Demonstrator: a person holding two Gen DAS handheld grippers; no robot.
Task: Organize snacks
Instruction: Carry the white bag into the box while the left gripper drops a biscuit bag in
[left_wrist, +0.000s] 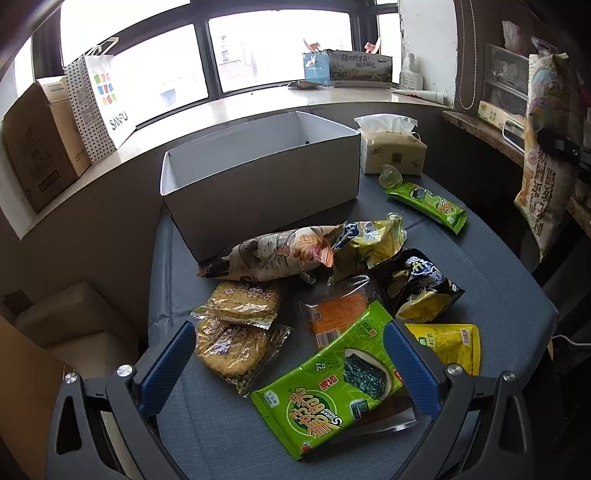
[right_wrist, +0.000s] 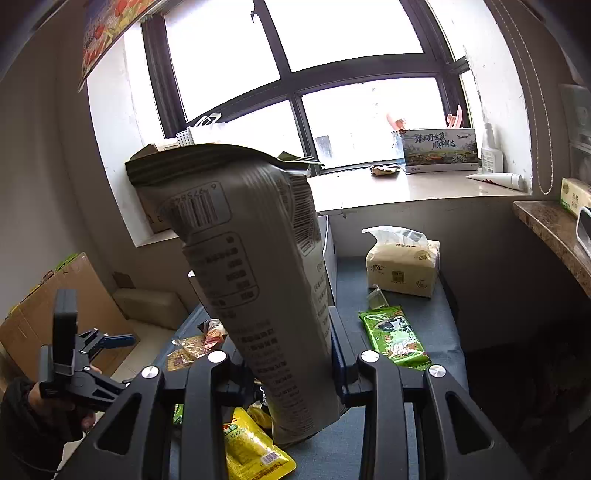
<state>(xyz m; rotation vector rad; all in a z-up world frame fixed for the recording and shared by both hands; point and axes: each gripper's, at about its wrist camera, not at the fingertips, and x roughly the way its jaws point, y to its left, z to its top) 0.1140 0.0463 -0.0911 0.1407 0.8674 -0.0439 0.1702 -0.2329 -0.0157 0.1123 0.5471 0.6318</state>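
Observation:
My right gripper (right_wrist: 290, 365) is shut on a tall snack bag (right_wrist: 258, 277) and holds it upright above the table. In the left wrist view the same bag (left_wrist: 546, 147) hangs at the far right. My left gripper (left_wrist: 289, 365) is open, low over the snack pile. A green seaweed pack (left_wrist: 332, 387) and a round cracker pack (left_wrist: 229, 350) lie between its blue pads (left_wrist: 168, 365). Behind the pile stands an open white box (left_wrist: 258, 166). Several other packs lie in front of it, among them a long floral bag (left_wrist: 273, 251) and a yellow pouch (left_wrist: 450, 343).
A tissue pack (left_wrist: 393, 147) stands right of the box, with a small green pack (left_wrist: 424, 203) and a clear cup (left_wrist: 391, 175) nearby. The table (left_wrist: 207, 435) has a dark blue cover. Cardboard boxes (left_wrist: 40, 151) and a dotted shopping bag (left_wrist: 99, 99) sit on the windowsill at left.

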